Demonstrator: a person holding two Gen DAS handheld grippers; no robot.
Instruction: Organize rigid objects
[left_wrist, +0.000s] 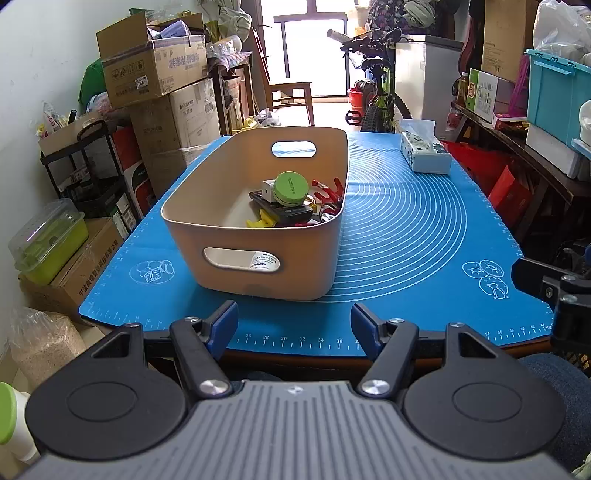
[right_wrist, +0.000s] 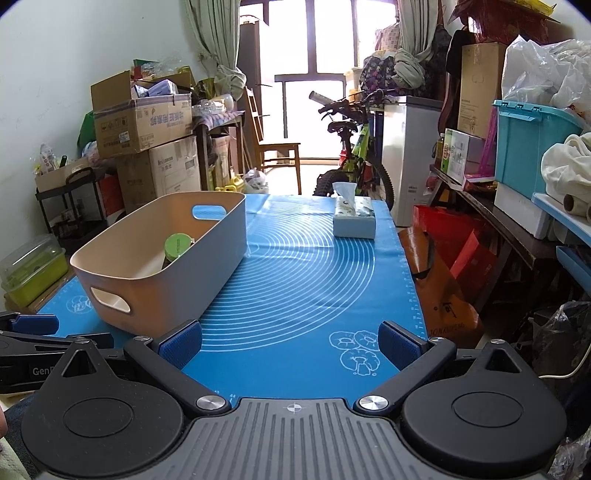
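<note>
A beige plastic bin (left_wrist: 258, 266) with cut-out handles stands on the blue baking mat (left_wrist: 406, 229). Inside it lie a green-lidded round container (left_wrist: 291, 188), a black remote (left_wrist: 280, 210), a white adapter (left_wrist: 269, 187), red clips (left_wrist: 328, 192) and a yellow piece (left_wrist: 260, 221). My left gripper (left_wrist: 294, 326) hovers open and empty at the mat's near edge, just short of the bin. My right gripper (right_wrist: 290, 345) is also open and empty, over the mat's near right part, with the bin (right_wrist: 166, 284) to its left and the green-lidded container (right_wrist: 177, 246) showing inside.
A tissue box (left_wrist: 424, 155) sits at the mat's far right. Stacked cardboard boxes (left_wrist: 159, 74) and a black trolley (left_wrist: 88, 170) line the left wall. A bicycle (right_wrist: 351, 147), a white cabinet (right_wrist: 410, 158) and a cluttered shelf with a teal crate (right_wrist: 532, 147) stand beyond and right.
</note>
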